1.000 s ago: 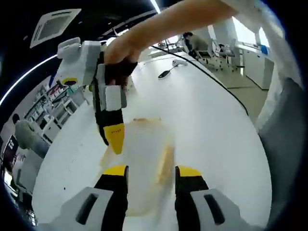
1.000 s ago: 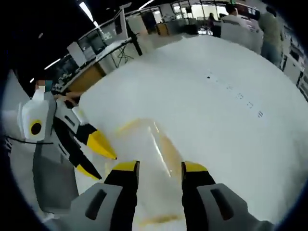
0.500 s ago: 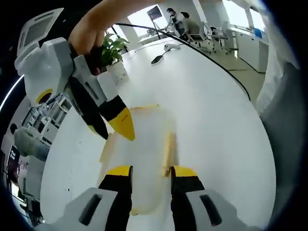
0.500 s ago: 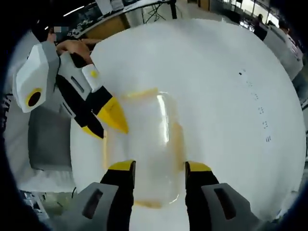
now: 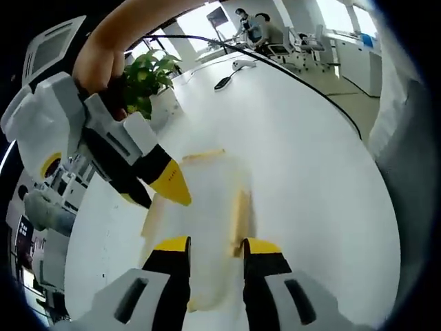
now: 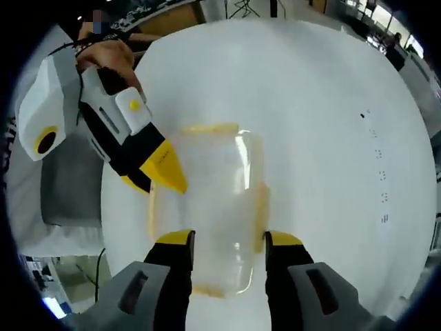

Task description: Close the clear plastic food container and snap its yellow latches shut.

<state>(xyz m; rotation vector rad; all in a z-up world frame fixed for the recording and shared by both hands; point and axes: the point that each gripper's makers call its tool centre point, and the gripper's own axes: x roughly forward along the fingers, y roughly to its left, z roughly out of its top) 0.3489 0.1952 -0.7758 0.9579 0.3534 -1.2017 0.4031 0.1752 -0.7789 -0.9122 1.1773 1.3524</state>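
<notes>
In the left gripper view, the left gripper hovers open at bottom center over the clear container on the white table; the right gripper enters from upper left, its spread unclear. In the right gripper view, the right gripper hangs open over the container, mid-frame, its yellow latches along the edges; the left gripper's tips reach its upper-left corner.

The container is washing out against the white table, so I cannot tell whether its yellow latches are snapped down. The right gripper's jaws are covering its near corners.
</notes>
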